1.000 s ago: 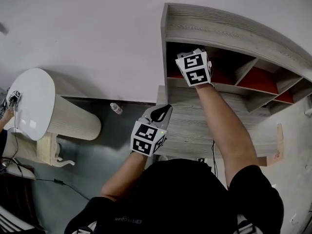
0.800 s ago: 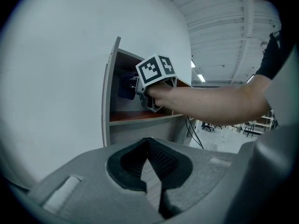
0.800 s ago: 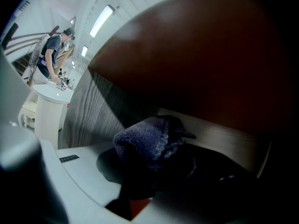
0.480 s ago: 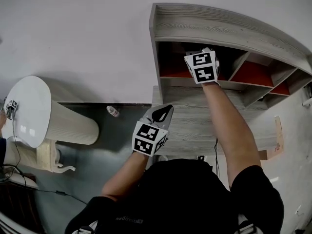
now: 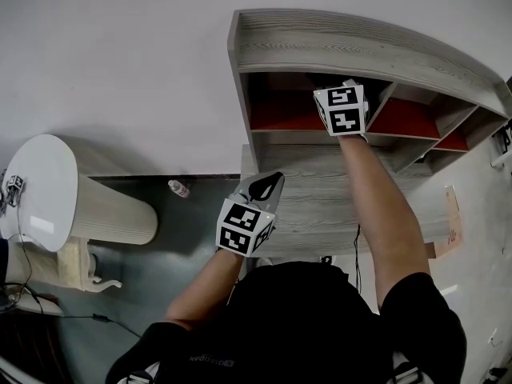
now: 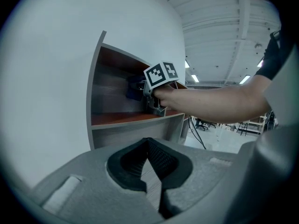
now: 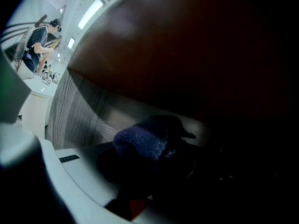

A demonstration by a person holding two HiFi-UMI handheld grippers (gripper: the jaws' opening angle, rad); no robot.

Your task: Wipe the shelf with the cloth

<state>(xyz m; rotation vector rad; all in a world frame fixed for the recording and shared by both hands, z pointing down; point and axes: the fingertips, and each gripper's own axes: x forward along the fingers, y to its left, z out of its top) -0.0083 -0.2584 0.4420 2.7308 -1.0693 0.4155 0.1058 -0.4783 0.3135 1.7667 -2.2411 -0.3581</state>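
The grey wooden shelf (image 5: 360,42) has red-lined compartments. Reaching into the leftmost one, near its right divider, is my right gripper (image 5: 344,106). It is shut on a dark blue cloth (image 7: 145,141) that presses against the compartment's wooden back wall (image 7: 88,111). From the left gripper view the cloth (image 6: 135,88) shows just ahead of the right gripper (image 6: 150,97), over the red floor (image 6: 121,119). My left gripper (image 5: 268,184) hangs lower, over the grey ledge (image 5: 320,206), its dark pads (image 6: 161,164) together with nothing between them.
More red compartments (image 5: 416,118) run to the right behind slanted dividers. A round white table (image 5: 40,190) stands at the left, and a small bottle (image 5: 178,188) lies on the dark floor. A white wall (image 5: 120,54) is left of the shelf.
My right gripper has carried the cloth to the right along the leftmost compartment, from its left part toward the divider. The left gripper has stayed put.
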